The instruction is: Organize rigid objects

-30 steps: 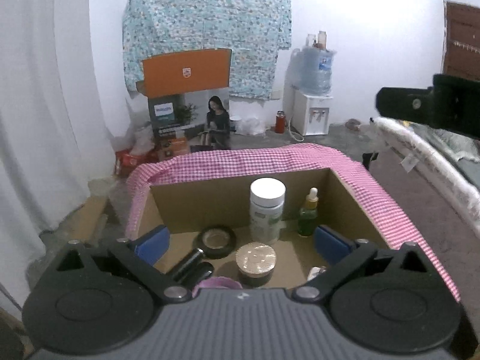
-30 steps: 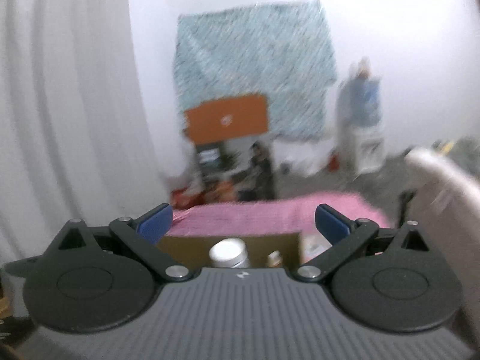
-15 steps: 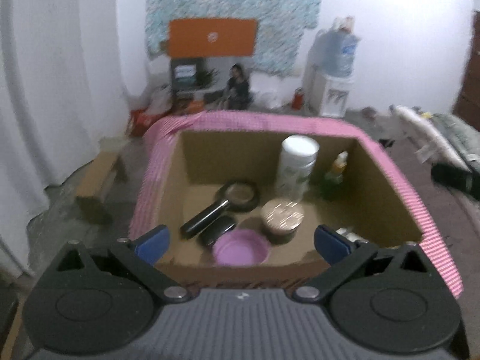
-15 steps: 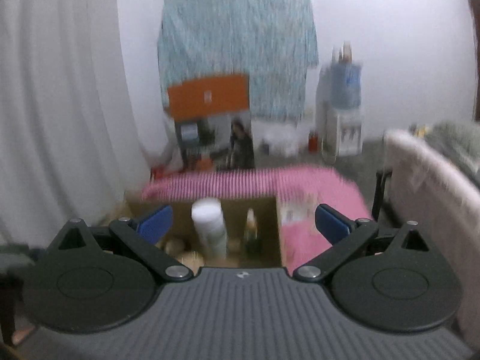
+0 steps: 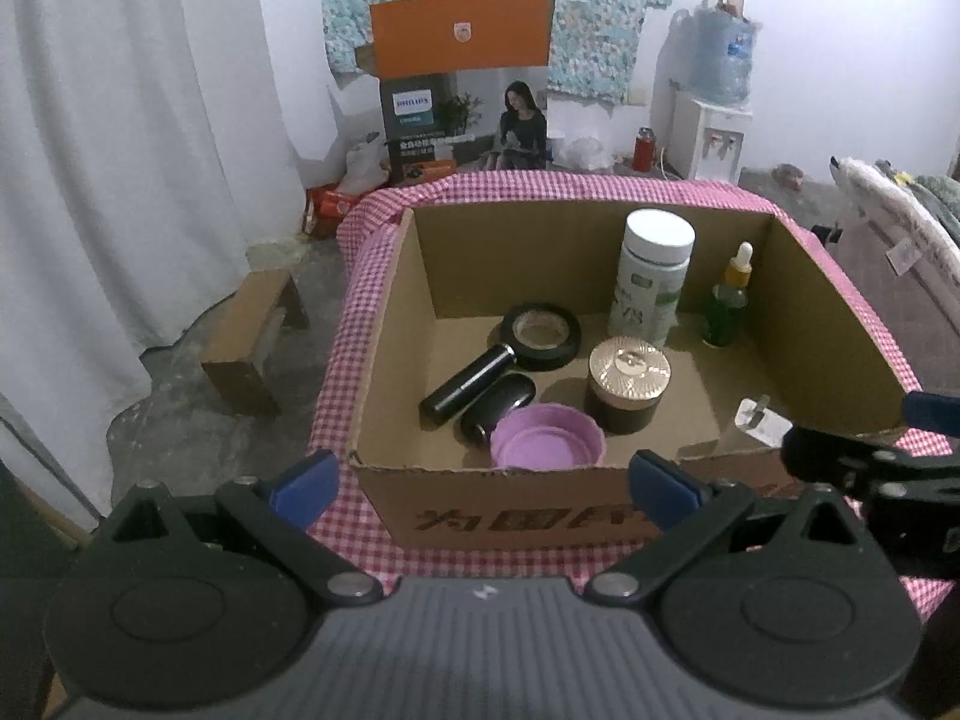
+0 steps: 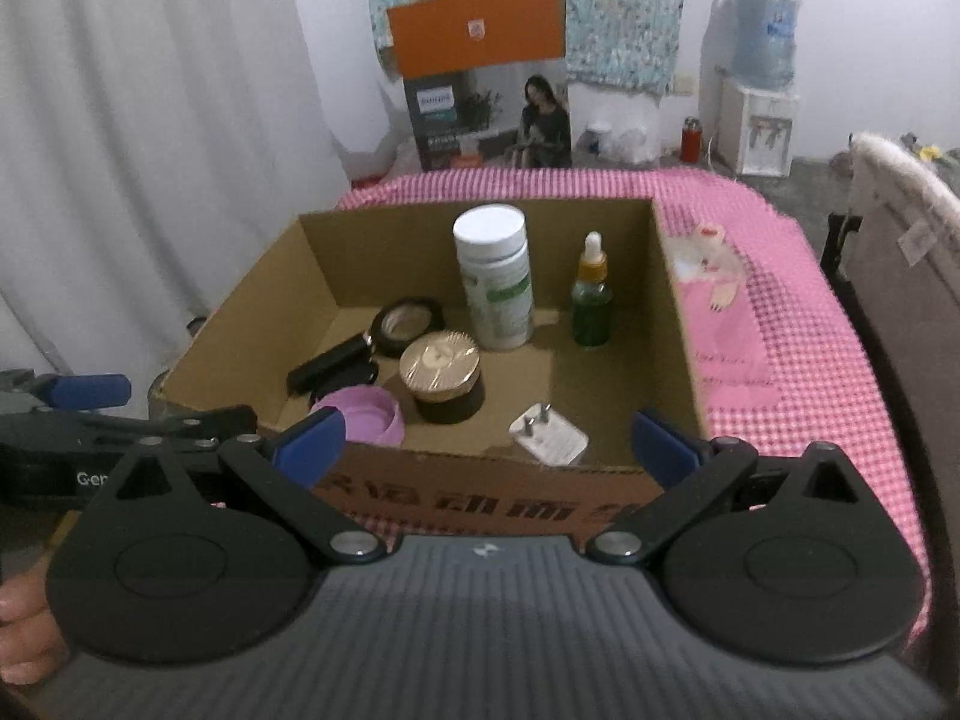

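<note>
Pink checked cloth (image 6: 792,324) carries the cardboard box (image 6: 675,324). Left gripper (image 5: 483,474) and right gripper (image 6: 489,435) hover released, empty, before its near wall. Descend vertically onto the white charger (image 6: 549,435) just ahead of the right gripper, clearing the rim.

Two wrist views, side by side, close before cardboard box (image 5: 543,519) (image 6: 486,495), facing forward and slightly down; shared: box interior, room's far wall.

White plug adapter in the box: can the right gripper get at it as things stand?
Probably yes. The adapter lies alone in the near right corner, the right gripper is open just before it, but the box's front wall forces a reach from above.
</note>
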`<state>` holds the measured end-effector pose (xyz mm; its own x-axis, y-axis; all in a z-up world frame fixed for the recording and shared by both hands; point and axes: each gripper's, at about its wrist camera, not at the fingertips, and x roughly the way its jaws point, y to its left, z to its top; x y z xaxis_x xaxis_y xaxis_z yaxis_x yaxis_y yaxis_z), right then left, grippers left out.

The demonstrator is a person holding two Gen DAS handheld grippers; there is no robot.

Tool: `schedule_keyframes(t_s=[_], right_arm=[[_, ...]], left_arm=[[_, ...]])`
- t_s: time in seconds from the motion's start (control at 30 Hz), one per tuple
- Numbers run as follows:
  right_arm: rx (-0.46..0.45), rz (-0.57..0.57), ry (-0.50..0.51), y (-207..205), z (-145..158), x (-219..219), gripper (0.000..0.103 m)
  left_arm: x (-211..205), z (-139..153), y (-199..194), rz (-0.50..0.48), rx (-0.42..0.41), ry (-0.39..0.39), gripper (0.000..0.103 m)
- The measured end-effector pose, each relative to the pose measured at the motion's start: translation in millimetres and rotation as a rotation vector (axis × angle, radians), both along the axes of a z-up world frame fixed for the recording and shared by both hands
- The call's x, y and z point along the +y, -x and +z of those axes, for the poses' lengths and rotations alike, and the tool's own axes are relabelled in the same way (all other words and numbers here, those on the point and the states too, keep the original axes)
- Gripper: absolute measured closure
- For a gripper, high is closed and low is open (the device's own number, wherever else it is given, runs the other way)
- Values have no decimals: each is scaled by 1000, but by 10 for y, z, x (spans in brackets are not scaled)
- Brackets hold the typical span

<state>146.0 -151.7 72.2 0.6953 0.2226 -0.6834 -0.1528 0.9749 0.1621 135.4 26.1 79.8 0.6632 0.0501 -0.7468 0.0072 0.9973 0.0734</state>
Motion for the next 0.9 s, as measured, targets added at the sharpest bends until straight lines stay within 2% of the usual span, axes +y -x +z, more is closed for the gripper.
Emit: schedule_keyframes(t_s=[0.23,0.9], right_arm=[[37,-12,9,-26,-66,19,1],[68,-15,9,-37,-89,-38,1]], left_arm=[[10,12,-15,6,7,5,0],[37,-16,-40,15,29,8,1]])
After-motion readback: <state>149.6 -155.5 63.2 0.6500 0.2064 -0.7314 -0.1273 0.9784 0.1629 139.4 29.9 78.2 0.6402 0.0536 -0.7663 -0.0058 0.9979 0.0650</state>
